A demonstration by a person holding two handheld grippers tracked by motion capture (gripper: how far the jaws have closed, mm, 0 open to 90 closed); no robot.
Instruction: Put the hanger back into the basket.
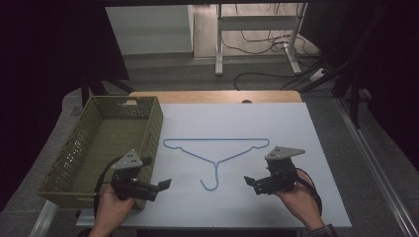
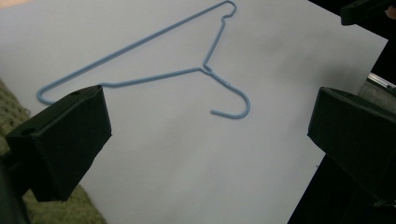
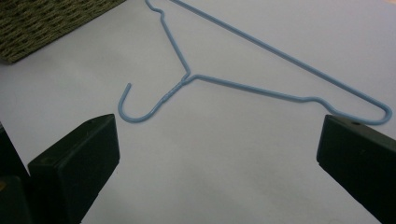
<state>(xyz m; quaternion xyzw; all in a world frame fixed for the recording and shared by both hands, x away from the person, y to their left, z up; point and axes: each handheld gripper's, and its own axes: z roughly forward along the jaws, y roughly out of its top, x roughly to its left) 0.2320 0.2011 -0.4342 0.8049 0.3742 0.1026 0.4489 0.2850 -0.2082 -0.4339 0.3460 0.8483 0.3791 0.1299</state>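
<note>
Biggest thing is the white table sheet (image 1: 276, 197), smooth and matte, so thin wire lying flat on it could skid or slip out of a pinch, I'd guess. Left of frame sits the olive woven-plastic basket (image 1: 79, 143); the left gripper (image 1: 165, 184) hovers beside its near corner and could bump it. The right gripper (image 1: 248, 180) is lower right. Both have jaws spread apart, holding nothing. The light-blue wire hanger (image 1: 217, 148) lies mid-frame, hook toward the bottom.
</note>
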